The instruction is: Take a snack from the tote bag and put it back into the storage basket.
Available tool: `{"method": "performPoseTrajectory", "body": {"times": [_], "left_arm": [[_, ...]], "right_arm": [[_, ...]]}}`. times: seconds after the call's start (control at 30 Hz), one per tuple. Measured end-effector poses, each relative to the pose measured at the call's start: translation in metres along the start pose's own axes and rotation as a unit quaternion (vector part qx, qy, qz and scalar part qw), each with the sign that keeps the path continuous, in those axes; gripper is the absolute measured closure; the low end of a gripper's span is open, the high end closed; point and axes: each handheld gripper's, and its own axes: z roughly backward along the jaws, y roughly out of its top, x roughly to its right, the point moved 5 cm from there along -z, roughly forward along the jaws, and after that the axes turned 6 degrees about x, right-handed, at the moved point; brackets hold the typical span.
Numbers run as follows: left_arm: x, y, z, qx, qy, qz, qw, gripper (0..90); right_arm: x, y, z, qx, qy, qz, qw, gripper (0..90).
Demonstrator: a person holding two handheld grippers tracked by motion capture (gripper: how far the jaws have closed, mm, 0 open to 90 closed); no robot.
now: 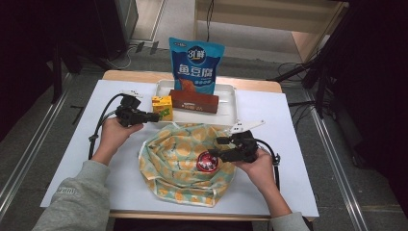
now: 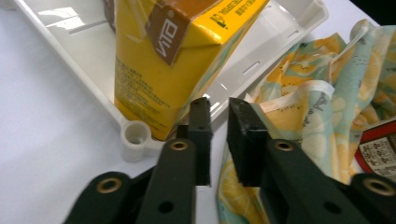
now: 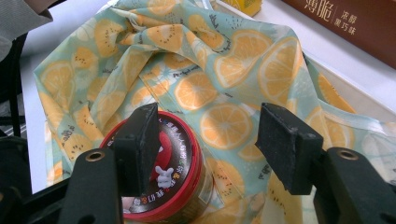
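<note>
Releasing the yellow carton (image 2: 159, 70) at the tray's (image 2: 261, 60) corner, upper centre, the left gripper (image 2: 217, 140) shows jaws slightly parted, empty. The right gripper (image 3: 210, 144), jaws spread, straddles the red-lidded tub (image 3: 173, 182) on the cloth bag (image 3: 224, 84); closing off-centre could tip it.

In the left gripper view the yellow carton (image 2: 163, 70) is cut off by the top edge. In the right gripper view one black pad (image 3: 137, 144) hides part of the red-lidded jar (image 3: 180, 186), whose base runs off the bottom edge. The brown box (image 3: 359, 23) is cropped; its lettering is probably too small to read.
</note>
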Motion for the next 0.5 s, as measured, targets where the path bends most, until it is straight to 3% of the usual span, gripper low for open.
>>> {"method": "performPoseTrajectory", "body": {"times": [0.1, 0.5], "left_arm": [[0.001, 0.001, 0.002, -0.001, -0.013, 0.016, 0.9998, 67.1], [0.011, -0.002, 0.01, -0.018, -0.018, 0.006, 0.9997, 42.4]], "right_arm": [[0.0, 0.0, 0.0, 0.0, 0.0, 0.0, 1.0, 40.0], [0.001, 0.002, -0.001, -0.002, 0.001, 0.001, 1.0, 39.9]]}}
